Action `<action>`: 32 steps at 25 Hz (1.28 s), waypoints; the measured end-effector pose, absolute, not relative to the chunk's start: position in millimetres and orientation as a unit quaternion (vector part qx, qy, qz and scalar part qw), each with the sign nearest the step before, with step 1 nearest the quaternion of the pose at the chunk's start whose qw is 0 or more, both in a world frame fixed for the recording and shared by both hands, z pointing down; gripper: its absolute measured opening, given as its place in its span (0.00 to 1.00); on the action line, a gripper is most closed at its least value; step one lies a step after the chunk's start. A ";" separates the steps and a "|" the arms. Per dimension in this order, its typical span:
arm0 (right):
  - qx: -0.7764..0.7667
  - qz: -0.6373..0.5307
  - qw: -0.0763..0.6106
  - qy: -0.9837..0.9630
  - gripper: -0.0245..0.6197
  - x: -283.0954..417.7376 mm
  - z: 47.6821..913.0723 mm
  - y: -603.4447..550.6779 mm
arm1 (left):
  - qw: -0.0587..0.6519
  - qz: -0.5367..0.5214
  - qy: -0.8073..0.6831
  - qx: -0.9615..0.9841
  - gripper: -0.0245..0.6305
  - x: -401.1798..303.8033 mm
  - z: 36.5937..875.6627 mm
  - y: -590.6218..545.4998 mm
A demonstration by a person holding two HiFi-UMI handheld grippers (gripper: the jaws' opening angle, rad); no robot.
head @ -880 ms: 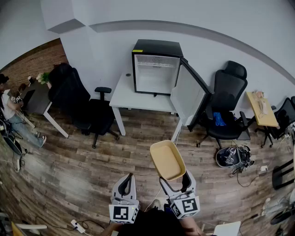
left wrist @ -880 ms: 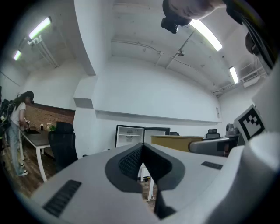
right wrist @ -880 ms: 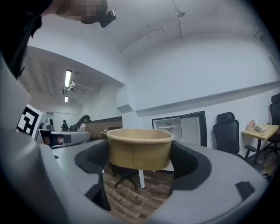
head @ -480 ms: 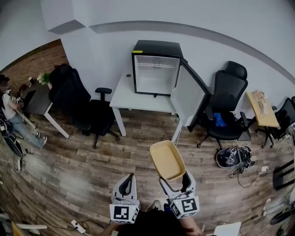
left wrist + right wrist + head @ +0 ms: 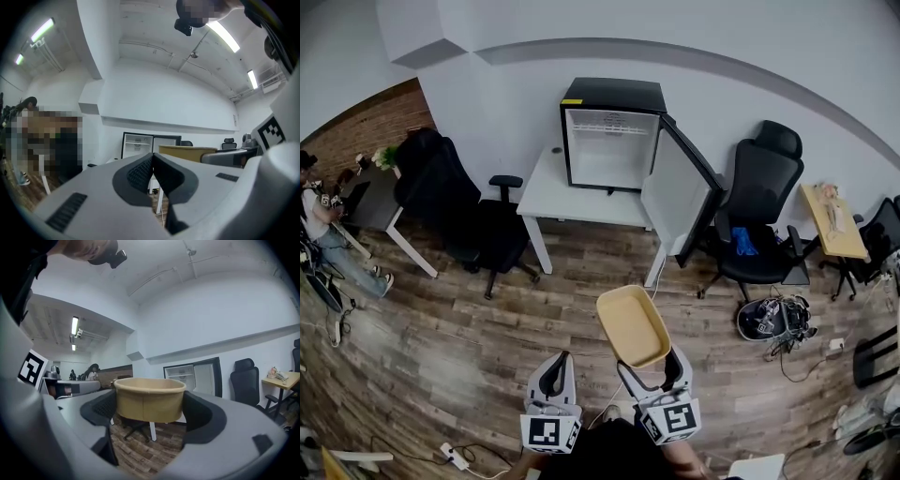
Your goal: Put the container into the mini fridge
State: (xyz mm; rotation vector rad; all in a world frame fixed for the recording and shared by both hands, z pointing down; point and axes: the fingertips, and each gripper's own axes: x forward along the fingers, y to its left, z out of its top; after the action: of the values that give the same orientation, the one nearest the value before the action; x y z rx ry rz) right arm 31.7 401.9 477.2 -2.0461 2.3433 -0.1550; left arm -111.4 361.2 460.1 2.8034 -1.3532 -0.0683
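Note:
A tan rectangular container point(image 5: 633, 324) is held above the wood floor, my right gripper point(image 5: 648, 367) shut on its near end. In the right gripper view the container point(image 5: 150, 398) fills the gap between both pads. My left gripper point(image 5: 555, 371) hangs beside it on the left, jaws shut with nothing between them; its pads point(image 5: 152, 172) meet. The black mini fridge point(image 5: 609, 136) stands on a white table point(image 5: 553, 195) ahead, its door point(image 5: 678, 190) swung open to the right and its white inside bare. The fridge point(image 5: 193, 377) shows beyond the container.
Black office chairs stand left point(image 5: 459, 208) and right point(image 5: 759, 216) of the table. A small wooden table point(image 5: 832, 223) is at far right, a pile of cables and gear point(image 5: 773, 317) on the floor. A person point(image 5: 319, 225) sits at far left by a desk.
The fridge and table have drifted slightly up and left in the head view as the view shifted. The container stays gripped by the right gripper; the left gripper is unchanged.

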 end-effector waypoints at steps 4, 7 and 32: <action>-0.641 -0.048 0.010 0.766 0.72 39.1 480.3 399.7 | 0.027 -0.025 -0.443 0.896 0.05 -97.4 467.2 360.2; -0.632 -0.049 0.013 0.773 0.72 46.6 483.0 390.1 | 0.028 -0.022 -0.450 0.893 0.05 -91.1 471.3 356.0; -0.691 -0.050 0.009 0.721 0.72 58.8 478.0 83.9 | 0.021 -0.020 -0.394 0.919 0.05 -93.2 463.2 43.6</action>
State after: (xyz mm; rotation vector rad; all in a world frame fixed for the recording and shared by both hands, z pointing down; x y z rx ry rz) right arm 58.8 83.9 478.0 -2.1569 2.2528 -0.1555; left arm -93.2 43.6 463.2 2.8490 -1.2214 -0.0627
